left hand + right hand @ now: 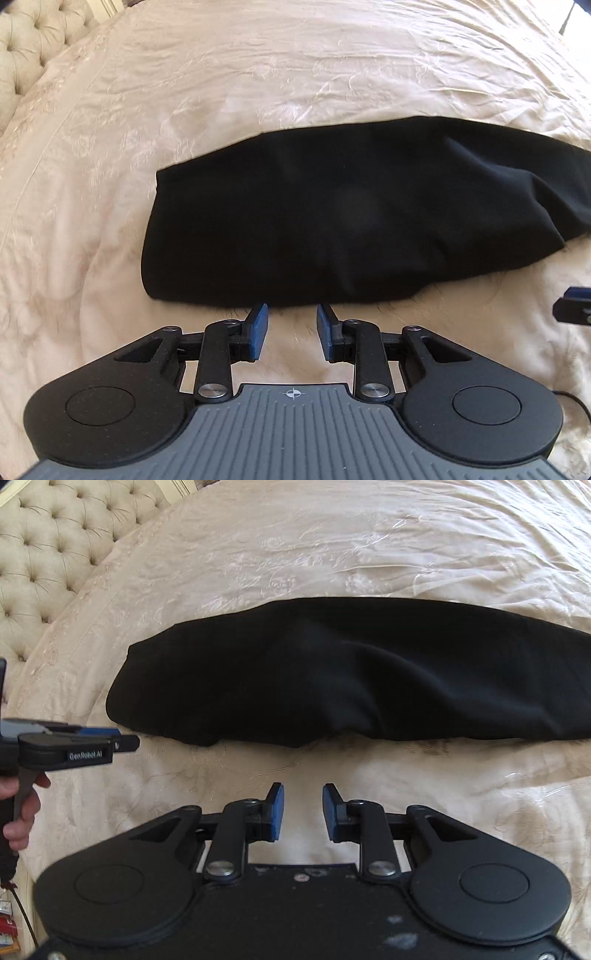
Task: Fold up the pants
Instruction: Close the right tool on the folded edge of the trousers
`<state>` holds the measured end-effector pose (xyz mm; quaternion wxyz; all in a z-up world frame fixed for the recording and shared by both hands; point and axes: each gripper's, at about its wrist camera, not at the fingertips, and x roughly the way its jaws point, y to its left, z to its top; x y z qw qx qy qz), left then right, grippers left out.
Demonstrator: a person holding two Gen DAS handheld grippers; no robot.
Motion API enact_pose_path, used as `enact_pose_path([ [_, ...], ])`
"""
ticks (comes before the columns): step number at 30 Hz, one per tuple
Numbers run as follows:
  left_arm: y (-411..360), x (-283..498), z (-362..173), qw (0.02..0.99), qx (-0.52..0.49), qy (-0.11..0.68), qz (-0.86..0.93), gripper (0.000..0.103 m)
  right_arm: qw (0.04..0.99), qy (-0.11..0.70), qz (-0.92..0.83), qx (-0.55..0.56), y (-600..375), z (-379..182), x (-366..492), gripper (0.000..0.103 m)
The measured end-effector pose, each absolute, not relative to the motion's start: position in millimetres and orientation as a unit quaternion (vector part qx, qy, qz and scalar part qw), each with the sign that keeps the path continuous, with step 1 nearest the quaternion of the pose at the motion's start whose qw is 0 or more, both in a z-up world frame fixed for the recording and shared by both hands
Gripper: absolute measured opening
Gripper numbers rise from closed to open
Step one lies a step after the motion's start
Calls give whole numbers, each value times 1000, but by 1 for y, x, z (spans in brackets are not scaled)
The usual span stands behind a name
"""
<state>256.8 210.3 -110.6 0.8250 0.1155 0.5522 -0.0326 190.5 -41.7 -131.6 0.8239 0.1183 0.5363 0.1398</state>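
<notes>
Black pants (332,214) lie folded lengthwise into a long band on a cream bedspread (221,74); they also show in the right wrist view (351,675). My left gripper (292,314) is open and empty, its blue-padded fingertips just short of the pants' near edge. My right gripper (303,794) is open and empty, a short way back from the pants' near edge. The left gripper (122,740) also shows from the side at the left of the right wrist view, level with the pants' left end.
A tufted cream headboard (48,554) stands at the far left. The bedspread (332,535) is wrinkled all around the pants. A hand (22,812) holds the left gripper's handle. The right gripper's tip (576,306) shows at the right edge.
</notes>
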Motion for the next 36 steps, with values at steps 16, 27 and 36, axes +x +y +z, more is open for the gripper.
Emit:
enact_pose_path([
  [16, 253, 362, -159, 795, 179, 578, -46, 31, 835, 517, 55, 183, -36, -119, 294, 26],
  [27, 252, 358, -157, 795, 183, 575, -58, 31, 820, 546, 98, 142, -17, -126, 229, 30],
  [36, 262, 317, -95, 826, 132, 546, -57, 31, 822, 552, 109, 89, 24, -149, 220, 30],
])
